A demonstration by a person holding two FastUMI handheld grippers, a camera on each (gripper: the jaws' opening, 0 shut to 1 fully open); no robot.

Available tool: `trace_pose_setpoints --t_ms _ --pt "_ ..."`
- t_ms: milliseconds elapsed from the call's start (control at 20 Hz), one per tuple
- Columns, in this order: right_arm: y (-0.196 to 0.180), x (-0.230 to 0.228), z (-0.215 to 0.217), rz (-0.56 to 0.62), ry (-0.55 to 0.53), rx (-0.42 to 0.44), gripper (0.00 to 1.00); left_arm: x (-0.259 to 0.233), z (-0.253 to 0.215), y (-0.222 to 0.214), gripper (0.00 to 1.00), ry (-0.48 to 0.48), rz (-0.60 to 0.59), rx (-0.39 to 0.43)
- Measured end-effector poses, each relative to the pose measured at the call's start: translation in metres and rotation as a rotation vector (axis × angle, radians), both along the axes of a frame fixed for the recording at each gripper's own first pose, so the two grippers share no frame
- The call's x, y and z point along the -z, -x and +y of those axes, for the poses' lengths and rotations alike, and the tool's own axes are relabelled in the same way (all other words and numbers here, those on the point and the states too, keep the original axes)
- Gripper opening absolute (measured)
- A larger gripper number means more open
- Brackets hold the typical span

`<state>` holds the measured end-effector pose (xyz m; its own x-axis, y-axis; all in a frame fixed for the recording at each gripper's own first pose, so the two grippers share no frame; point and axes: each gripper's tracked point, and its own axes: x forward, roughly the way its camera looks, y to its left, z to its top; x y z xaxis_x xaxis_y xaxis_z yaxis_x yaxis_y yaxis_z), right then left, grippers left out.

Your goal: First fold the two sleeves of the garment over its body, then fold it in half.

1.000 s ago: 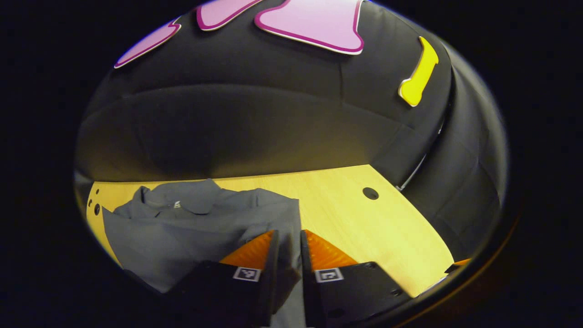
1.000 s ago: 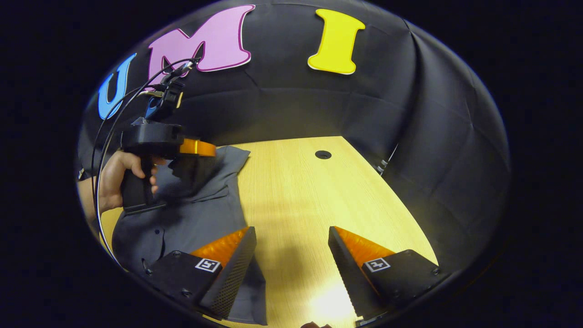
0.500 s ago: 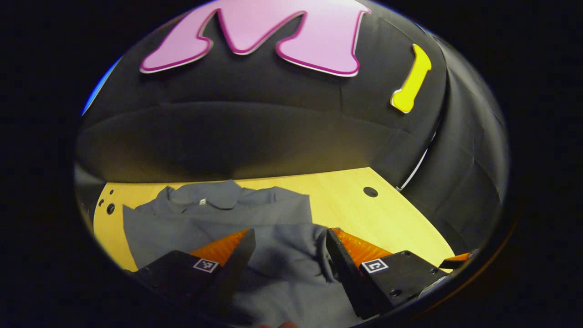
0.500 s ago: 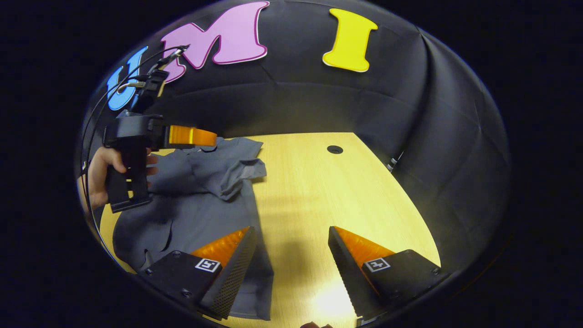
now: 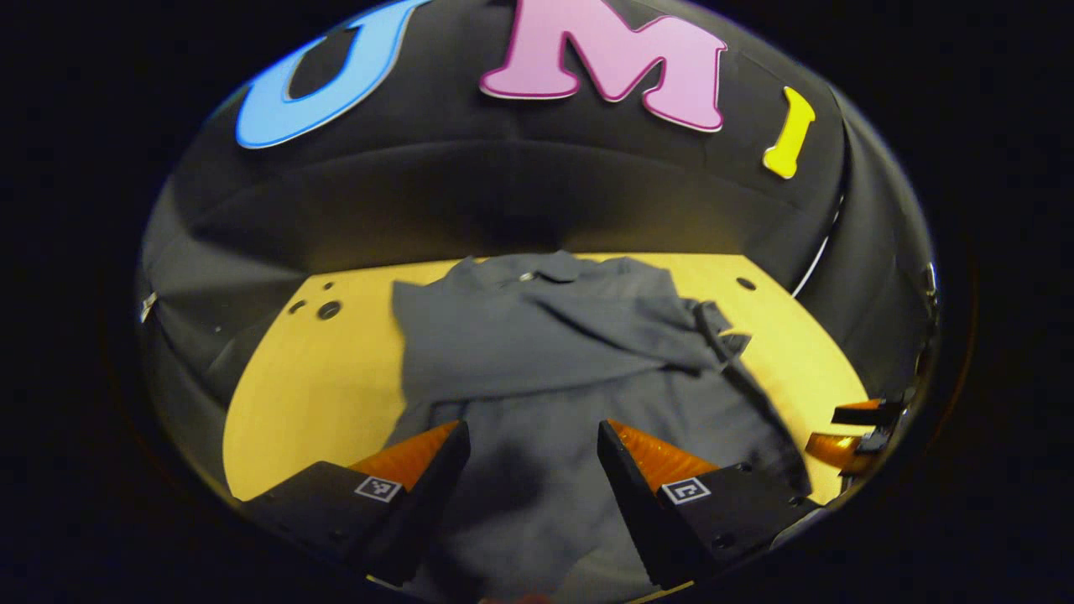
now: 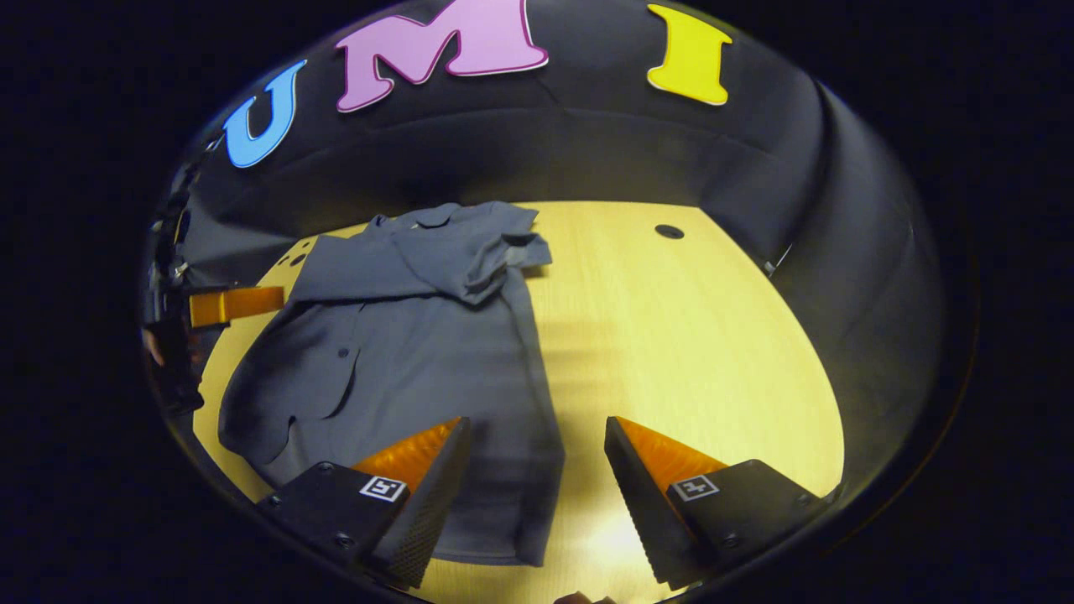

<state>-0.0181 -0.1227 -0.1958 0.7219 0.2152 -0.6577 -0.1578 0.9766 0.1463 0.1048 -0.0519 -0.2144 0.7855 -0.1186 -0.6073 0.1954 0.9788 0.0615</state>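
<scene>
Now both grippers apart, empty, above grey shirt on wooden table.
Left gripper (image 5: pixel 530 470) fingers spread, nothing between, hovering over shirt (image 5: pixel 579 377) lower body. Right gripper (image 6: pixel 537 470) also spread, its left finger over shirt (image 6: pixel 419 335) hem edge, right finger over bare table (image 6: pixel 688 335). Shirt lies flat, collar toward booth wall, buttons down front; one sleeve (image 6: pixel 495 252) folded across chest, bunched, cuff sticking out at side.

A pale wooden table (image 6: pixel 713 335) with a round hole (image 6: pixel 669 231) near its far edge stands inside a booth. Black cloth walls (image 6: pixel 587 159) close it in behind and at both sides. Warm light glares on the table's near end.
</scene>
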Motion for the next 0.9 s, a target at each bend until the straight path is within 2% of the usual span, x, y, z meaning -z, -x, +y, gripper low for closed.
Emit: trace_pose_setpoints --t_ms 300,350,400,450,650,900 --pt "0.032 0.035 0.008 0.091 0.025 -0.022 0.98 0.031 0.091 0.078 0.96 -0.044 0.073 -0.134" --pt "0.036 0.041 0.006 0.103 0.039 -0.024 0.98 0.038 0.103 0.089 0.92 -0.06 0.094 -0.149" --pt "0.04 0.045 0.005 0.11 0.05 -0.026 0.98 0.046 0.113 0.1 0.96 -0.074 0.115 -0.163" --pt "0.046 0.049 0.005 0.118 0.058 -0.026 0.98 0.055 0.123 0.11 0.96 -0.084 0.136 -0.174" --pt "0.065 0.062 0.008 0.162 0.075 -0.035 0.98 0.084 0.133 0.131 0.97 -0.062 0.196 -0.192" --pt "0.061 0.063 0.012 0.168 0.073 -0.017 0.98 0.103 0.131 0.135 0.98 -0.036 0.236 -0.196"
